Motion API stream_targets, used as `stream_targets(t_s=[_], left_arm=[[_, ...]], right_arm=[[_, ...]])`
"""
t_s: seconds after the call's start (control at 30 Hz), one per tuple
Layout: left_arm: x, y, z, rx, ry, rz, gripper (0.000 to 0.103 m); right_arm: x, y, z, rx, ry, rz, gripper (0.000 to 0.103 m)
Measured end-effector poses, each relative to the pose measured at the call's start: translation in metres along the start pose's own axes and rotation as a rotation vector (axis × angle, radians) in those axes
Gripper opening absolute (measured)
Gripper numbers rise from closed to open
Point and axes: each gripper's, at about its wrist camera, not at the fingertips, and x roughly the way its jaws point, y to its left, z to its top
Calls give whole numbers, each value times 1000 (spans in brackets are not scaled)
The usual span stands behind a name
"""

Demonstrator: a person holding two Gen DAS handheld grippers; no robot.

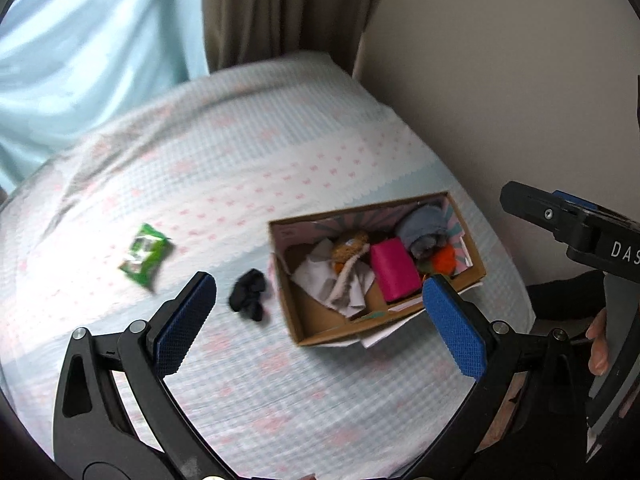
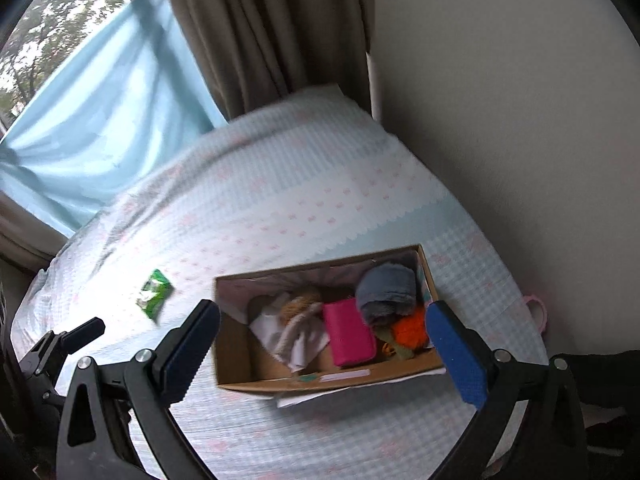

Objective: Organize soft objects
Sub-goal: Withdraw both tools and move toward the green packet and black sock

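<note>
An open cardboard box [image 1: 332,336] [image 2: 260,384] sits on the bed. Inside lie a pink pouch [image 1: 394,272] [image 2: 348,334], a rolled blue-grey cloth [image 1: 424,228] [image 2: 384,288], an orange yarn item [image 1: 444,258] [image 2: 410,330], a white cloth [image 1: 336,280] [image 2: 296,340] and a tan plush [image 1: 350,246] [image 2: 300,306]. A black sock [image 1: 248,294] lies on the bed just left of the box. A green packet [image 1: 146,252] [image 2: 154,294] lies further left. My left gripper [image 1: 320,280] hovers open and empty, spanning the sock and the box. My right gripper [image 2: 323,306] hangs open and empty above the box.
The bed cover [image 1: 240,168] [image 2: 300,184] is pale blue check with pink marks. A beige wall [image 2: 500,120] runs along the right, with brown curtains [image 2: 272,28] and a blue curtain [image 2: 100,112] behind. A hand [image 1: 598,344] shows at the right edge.
</note>
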Motion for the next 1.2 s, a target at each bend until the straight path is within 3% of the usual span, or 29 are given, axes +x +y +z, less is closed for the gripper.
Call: stream_targets(t_s=[0.33, 0.63, 0.97, 1.2], left_arm=[[-100, 66, -39, 19, -122, 41, 103], [-158, 143, -78, -11, -194, 62, 103], [-171, 212, -97, 36, -200, 83, 103], [-130, 253, -90, 89, -148, 88, 103]], right_arm=[[-82, 88, -34, -53, -143, -21, 102], [-110, 153, -79, -41, -204, -61, 102], [-104, 218, -122, 7, -229, -57, 102], [-72, 252, -148, 45, -238, -73, 102]])
